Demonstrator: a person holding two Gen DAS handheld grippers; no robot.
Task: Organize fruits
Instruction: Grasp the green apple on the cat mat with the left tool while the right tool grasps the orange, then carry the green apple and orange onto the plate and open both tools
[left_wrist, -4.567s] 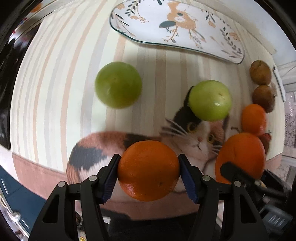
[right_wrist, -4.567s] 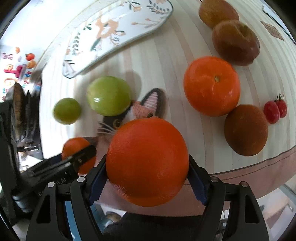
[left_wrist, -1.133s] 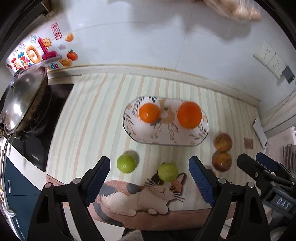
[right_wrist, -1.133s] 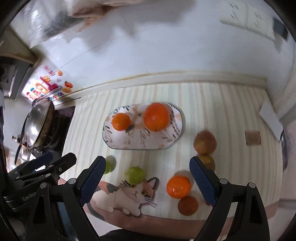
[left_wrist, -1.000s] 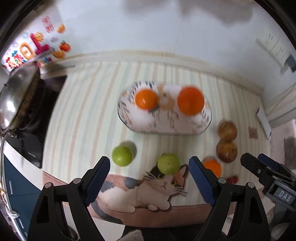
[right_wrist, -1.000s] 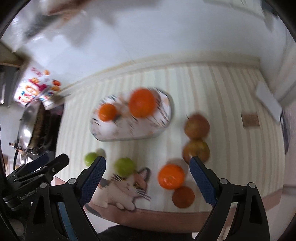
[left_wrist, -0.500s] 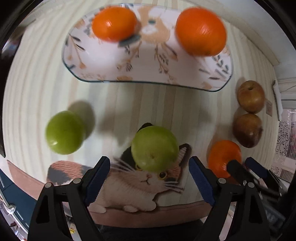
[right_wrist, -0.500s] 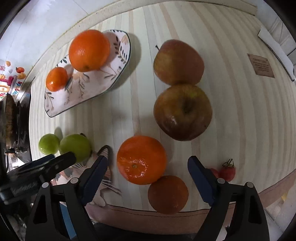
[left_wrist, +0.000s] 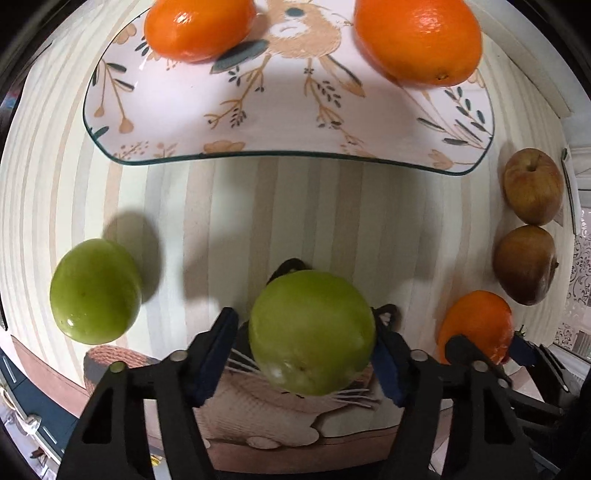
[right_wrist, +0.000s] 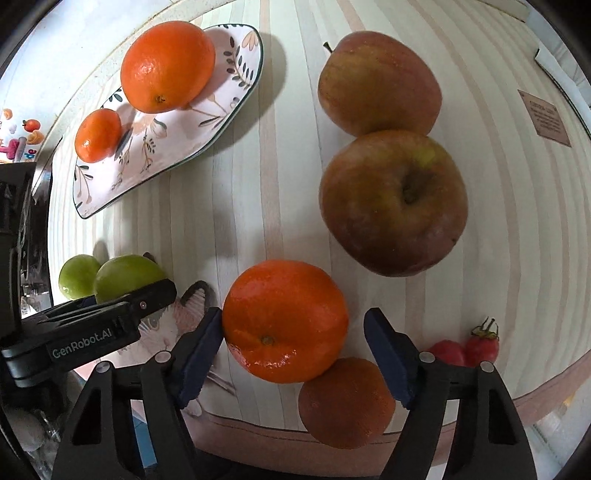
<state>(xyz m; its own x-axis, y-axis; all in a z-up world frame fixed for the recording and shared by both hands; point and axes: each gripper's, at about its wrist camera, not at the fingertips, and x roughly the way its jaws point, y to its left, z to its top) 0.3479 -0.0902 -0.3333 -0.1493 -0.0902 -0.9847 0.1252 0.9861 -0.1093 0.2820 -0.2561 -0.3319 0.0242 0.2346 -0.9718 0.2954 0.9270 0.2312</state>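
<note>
My left gripper (left_wrist: 306, 354) is open with its jaws on either side of a green apple (left_wrist: 312, 332) that rests on the cat-print mat (left_wrist: 280, 413); a small gap shows on the left. My right gripper (right_wrist: 293, 354) is open around an orange (right_wrist: 286, 319) on the striped cloth, with a gap on the right side. The floral plate (left_wrist: 280, 122) holds a small orange (left_wrist: 197, 27) and a large orange (left_wrist: 419, 38); the plate also shows in the right wrist view (right_wrist: 162, 147).
A second green apple (left_wrist: 94, 290) lies left of the mat. Two red-brown apples (right_wrist: 391, 201) (right_wrist: 378, 81) lie behind the orange. A darker orange (right_wrist: 345, 402) touches it in front. Cherry tomatoes (right_wrist: 465, 349) sit near the table's front edge.
Both grippers have dropped low and close to the table. The left now straddles the green apple, the right straddles the orange. Both jaws have narrowed.
</note>
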